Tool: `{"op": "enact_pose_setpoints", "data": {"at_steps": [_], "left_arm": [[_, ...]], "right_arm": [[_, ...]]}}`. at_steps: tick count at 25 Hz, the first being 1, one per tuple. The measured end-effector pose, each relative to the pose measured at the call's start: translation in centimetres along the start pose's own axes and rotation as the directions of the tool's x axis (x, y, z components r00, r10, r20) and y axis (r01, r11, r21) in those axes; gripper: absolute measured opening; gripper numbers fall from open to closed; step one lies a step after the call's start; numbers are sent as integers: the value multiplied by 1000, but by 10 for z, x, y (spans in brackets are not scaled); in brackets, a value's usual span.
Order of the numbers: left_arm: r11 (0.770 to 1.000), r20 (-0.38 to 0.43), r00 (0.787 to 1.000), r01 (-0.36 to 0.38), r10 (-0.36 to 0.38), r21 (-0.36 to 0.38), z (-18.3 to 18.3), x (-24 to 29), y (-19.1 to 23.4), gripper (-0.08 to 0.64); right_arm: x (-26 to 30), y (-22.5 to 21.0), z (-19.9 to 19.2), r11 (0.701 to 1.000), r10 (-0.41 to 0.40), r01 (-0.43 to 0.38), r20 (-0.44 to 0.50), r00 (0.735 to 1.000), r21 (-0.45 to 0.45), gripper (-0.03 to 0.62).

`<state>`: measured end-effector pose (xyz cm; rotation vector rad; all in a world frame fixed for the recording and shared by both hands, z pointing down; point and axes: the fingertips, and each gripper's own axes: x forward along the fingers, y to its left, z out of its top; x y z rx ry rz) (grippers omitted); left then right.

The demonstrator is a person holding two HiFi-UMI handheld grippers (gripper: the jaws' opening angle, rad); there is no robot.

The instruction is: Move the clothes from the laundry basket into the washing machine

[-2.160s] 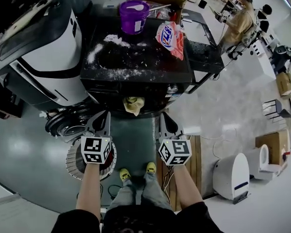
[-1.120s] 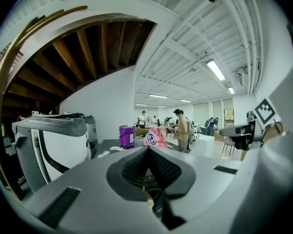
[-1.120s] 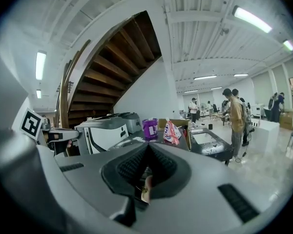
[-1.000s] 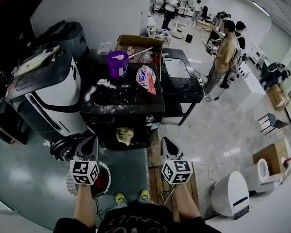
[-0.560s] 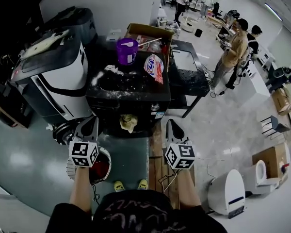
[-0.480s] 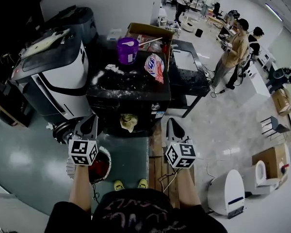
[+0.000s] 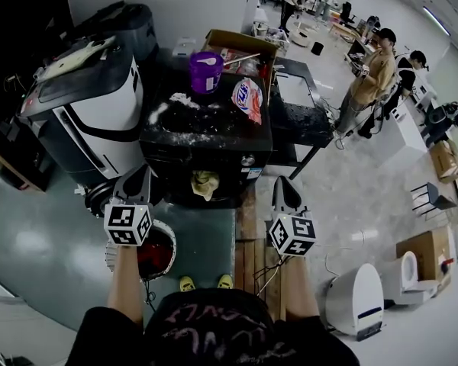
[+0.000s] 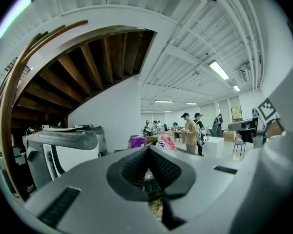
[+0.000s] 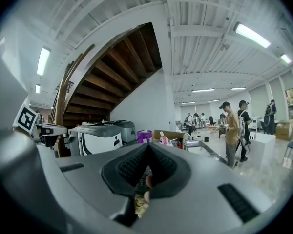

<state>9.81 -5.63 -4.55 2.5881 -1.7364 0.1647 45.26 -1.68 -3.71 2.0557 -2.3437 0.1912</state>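
Underfoot, laundry basket (image 7: 171,242): red clothes (image 7: 154,254) inside, not yet picked up. Above it, left gripper (image 7: 141,175) and right gripper (image 7: 279,185): jaws pressed together, nothing between them. Beyond, washing machine (image 7: 233,166), yellowish cloth (image 7: 205,183) hanging at its opening. Step, as I judge it: between loads. Next: lower, open, pinch the red clothes.

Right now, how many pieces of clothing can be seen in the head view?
2. A yellowish one hangs at the front of the black washing machine; a red one lies in the laundry basket on the floor. More may be hidden below it.
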Motion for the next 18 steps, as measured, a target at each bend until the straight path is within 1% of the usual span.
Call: {"op": "enact_pose_setpoints", "data": {"at_steps": [5,12,18], "left_arm": [[1000,19,1000,-7,7,4,8,-2,3,12],[1000,23,1000,-2,2,-3,7,-5,2,12],[1000,28,1000,-4,4,3,9,-5,6,12]], "right_arm": [[1,0,2,1000,-6,6,5,1000,-8,2],[2,2,0,999,-8,8,-3,1000,-37,2],[3,4,1,1000,-9,9,2,1000,-29,2]]}}
